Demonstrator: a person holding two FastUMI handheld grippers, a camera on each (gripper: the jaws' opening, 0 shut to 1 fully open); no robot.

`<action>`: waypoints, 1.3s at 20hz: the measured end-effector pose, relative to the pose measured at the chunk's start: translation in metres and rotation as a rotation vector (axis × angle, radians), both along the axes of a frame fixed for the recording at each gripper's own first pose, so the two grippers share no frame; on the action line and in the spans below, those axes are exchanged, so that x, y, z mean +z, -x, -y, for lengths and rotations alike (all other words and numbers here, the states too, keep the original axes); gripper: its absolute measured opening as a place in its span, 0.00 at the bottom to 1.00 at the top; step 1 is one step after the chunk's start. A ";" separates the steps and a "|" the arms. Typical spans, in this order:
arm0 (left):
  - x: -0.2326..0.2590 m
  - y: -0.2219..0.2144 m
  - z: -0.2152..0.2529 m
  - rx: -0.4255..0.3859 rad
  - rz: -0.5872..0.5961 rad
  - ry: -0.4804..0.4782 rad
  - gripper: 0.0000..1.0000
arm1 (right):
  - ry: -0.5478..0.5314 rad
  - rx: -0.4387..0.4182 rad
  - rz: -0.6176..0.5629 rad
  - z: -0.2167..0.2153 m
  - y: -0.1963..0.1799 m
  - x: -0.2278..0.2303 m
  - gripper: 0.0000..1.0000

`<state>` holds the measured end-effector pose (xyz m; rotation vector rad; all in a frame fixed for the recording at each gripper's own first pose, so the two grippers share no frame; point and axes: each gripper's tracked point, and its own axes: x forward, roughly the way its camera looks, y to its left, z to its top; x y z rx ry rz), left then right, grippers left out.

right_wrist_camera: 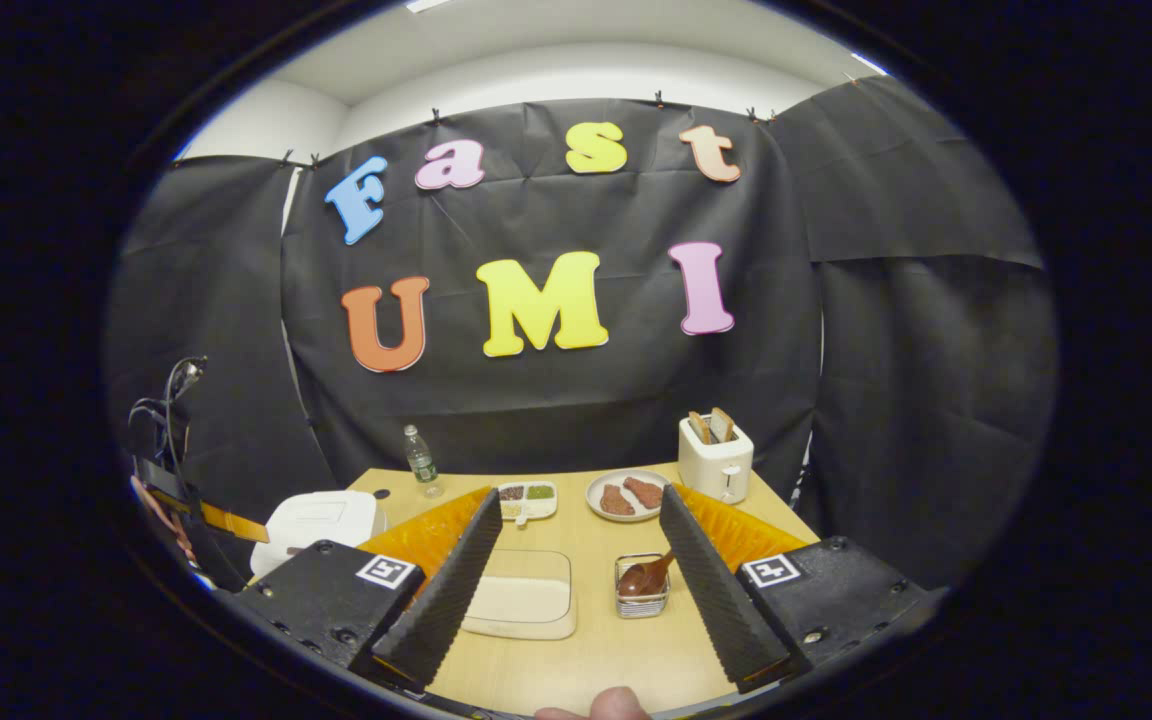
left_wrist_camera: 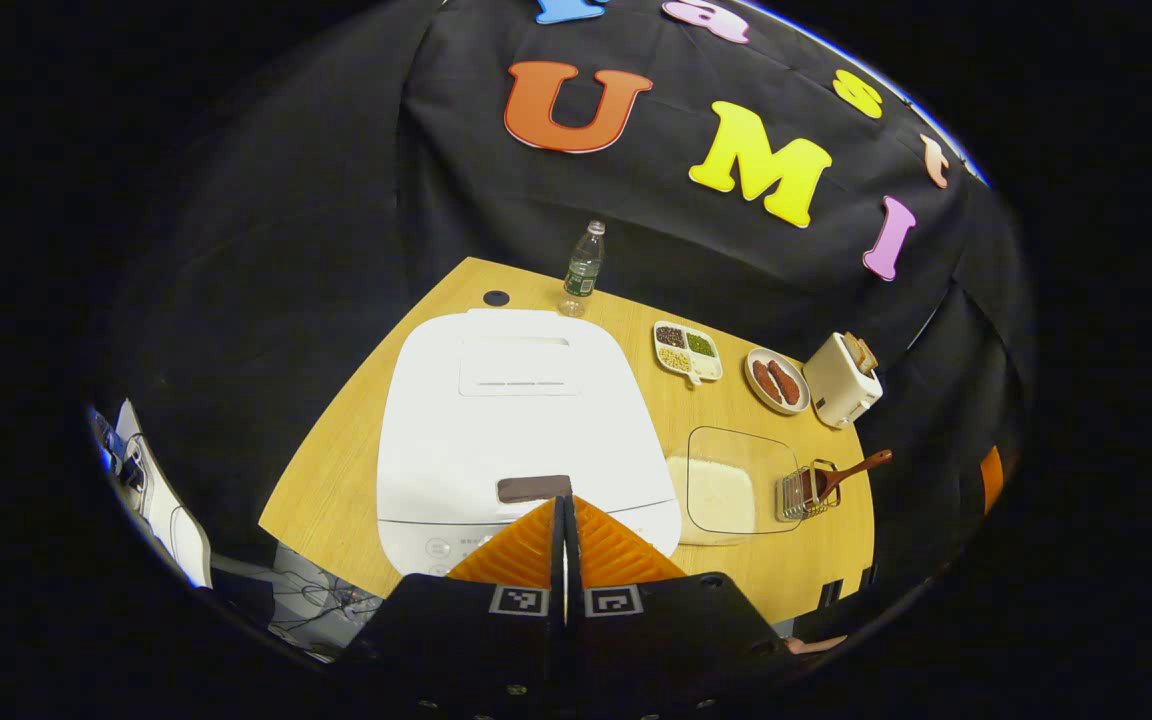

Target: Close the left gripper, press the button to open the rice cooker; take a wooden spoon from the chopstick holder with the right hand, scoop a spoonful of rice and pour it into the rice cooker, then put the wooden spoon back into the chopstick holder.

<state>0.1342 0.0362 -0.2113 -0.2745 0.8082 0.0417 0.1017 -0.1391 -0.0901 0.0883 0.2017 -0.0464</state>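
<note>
The left gripper (left_wrist_camera: 565, 512), fingers together, hovers at the dark button (left_wrist_camera: 534, 488) on the closed rice cooker (left_wrist_camera: 521, 420). The right gripper (right_wrist_camera: 576, 570) hangs with fingers apart, near the wooden spoon (right_wrist_camera: 648, 577) in the chopstick holder (right_wrist_camera: 642, 598), just right of the rice container (right_wrist_camera: 524, 605).

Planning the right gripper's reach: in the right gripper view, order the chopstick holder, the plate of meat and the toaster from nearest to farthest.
1. chopstick holder, just ahead between the fingers
2. plate of meat, mid-table behind it
3. toaster, far edge, right

White rice cooker (left_wrist_camera: 526, 420) w/ dark, maybe brown, button (left_wrist_camera: 534, 488); tan wood table (left_wrist_camera: 336, 480); brown wooden spoon (left_wrist_camera: 851, 472).
</note>
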 end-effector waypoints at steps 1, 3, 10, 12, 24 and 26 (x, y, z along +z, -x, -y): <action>-0.004 -0.005 -0.003 0.008 -0.018 0.020 0.00 | -0.001 -0.003 -0.005 0.002 -0.002 -0.002 1.00; -0.013 -0.014 -0.009 0.028 -0.053 0.054 0.00 | 0.000 -0.011 -0.018 0.007 -0.004 -0.007 1.00; -0.043 -0.021 -0.020 0.031 -0.127 0.051 0.00 | 0.009 -0.036 -0.062 0.020 -0.009 -0.023 0.99; -0.046 -0.020 -0.019 0.026 -0.128 0.049 0.00 | 0.007 -0.037 -0.067 0.019 -0.009 -0.024 1.00; -0.049 -0.019 -0.019 0.019 -0.083 0.050 0.00 | 0.014 -0.037 -0.076 0.018 0.005 -0.027 1.00; -0.032 -0.024 -0.019 0.022 0.029 0.024 0.00 | 0.031 -0.046 -0.076 0.024 0.008 -0.025 1.00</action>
